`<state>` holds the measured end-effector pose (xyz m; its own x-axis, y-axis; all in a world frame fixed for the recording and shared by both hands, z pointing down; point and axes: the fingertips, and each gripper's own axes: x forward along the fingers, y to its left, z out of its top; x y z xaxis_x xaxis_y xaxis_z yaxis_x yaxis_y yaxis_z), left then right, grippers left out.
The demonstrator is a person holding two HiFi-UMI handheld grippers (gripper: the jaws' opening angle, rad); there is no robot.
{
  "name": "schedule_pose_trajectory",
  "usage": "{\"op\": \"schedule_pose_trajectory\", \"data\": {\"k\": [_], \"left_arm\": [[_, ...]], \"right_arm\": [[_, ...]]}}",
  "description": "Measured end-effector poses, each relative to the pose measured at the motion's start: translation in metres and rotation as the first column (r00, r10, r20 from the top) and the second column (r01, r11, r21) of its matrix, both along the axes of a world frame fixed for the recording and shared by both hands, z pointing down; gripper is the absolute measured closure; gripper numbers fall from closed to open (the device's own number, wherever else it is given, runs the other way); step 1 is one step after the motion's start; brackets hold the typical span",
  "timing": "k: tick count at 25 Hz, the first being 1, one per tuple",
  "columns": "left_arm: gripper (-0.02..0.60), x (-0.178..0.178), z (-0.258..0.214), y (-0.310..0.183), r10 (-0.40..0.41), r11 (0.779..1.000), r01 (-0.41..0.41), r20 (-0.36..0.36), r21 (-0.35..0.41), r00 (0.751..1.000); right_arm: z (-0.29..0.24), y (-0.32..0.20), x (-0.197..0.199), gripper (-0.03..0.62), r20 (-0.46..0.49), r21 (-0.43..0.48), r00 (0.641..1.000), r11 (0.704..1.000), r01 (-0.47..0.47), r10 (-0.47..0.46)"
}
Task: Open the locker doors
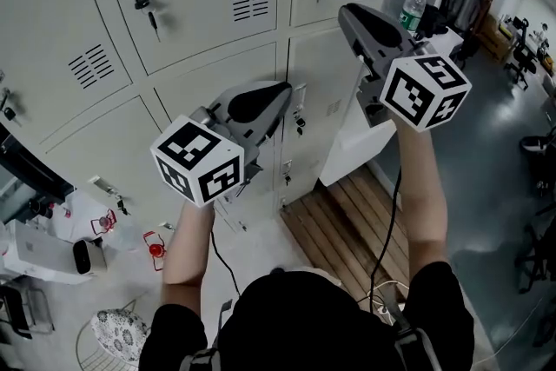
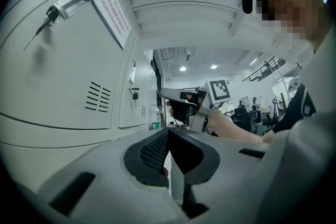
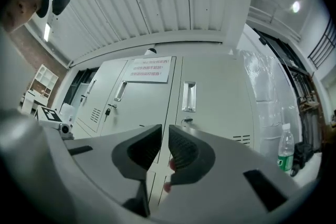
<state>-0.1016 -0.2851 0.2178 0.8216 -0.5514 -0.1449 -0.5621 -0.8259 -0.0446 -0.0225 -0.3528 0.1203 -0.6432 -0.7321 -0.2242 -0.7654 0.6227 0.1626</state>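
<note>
A bank of pale grey lockers (image 1: 200,4) fills the upper head view, with keys hanging in their locks (image 1: 143,3). My left gripper (image 1: 285,93) points at the lower lockers; its jaws meet at the tips (image 2: 168,132), with nothing between them. My right gripper (image 1: 346,12) is held higher and to the right, facing two upper doors with recessed handles (image 3: 190,96). Its jaws (image 3: 165,131) stand a narrow gap apart, with nothing between them. A pale door panel (image 1: 347,148) juts out from the lower lockers under my right gripper.
A water bottle (image 1: 414,7) stands at the lockers' right end. A wooden pallet (image 1: 347,226) lies on the floor below the lockers. A white box (image 1: 39,252), red items (image 1: 155,248) and a patterned round object (image 1: 122,333) lie at the lower left. A paper notice (image 3: 151,69) is stuck on a door.
</note>
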Motion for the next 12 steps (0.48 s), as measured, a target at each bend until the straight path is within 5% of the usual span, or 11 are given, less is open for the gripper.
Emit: {"op": "schedule_pose_trajectory", "data": {"k": [12], "left_arm": [[0.565,-0.003,0.001,-0.018,0.007,1.0,-0.006,0.023,-0.006,1.0]], "right_arm": [[-0.063,-0.061,-0.032,0.448,-0.091,0.037,0.996,0.999,-0.017,0.02]]}}
